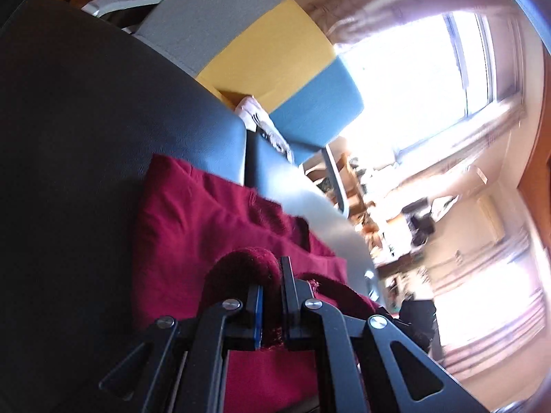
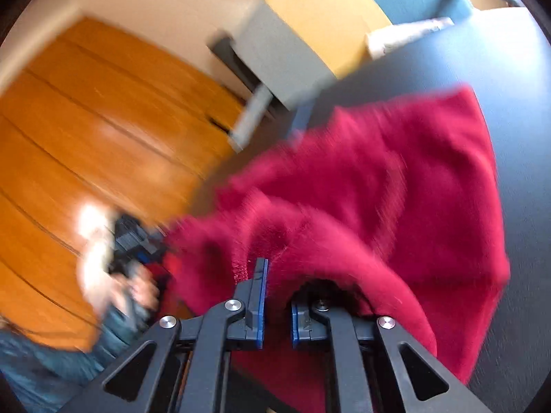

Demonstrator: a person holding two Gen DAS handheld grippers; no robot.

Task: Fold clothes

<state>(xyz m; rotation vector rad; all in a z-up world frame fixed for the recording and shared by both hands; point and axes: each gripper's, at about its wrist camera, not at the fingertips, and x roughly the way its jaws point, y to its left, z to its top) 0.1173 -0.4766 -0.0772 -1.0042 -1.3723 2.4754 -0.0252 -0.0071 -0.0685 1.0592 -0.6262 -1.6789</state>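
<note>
My left gripper (image 1: pixel 272 296) was pinched tight on a fold of the red garment (image 1: pixel 206 220), which lay on the dark table (image 1: pixel 69 120). My right gripper (image 2: pixel 275 296) also had cloth clamped. Only the right view caught my hand (image 2: pixel 113 275) at 9 o'clock; the left showed the window (image 1: pixel 430 75) at 2.

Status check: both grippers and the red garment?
Left gripper shut on red garment. Right gripper shut on it too, cloth lifted. Nothing blocking on the dark surface.
</note>
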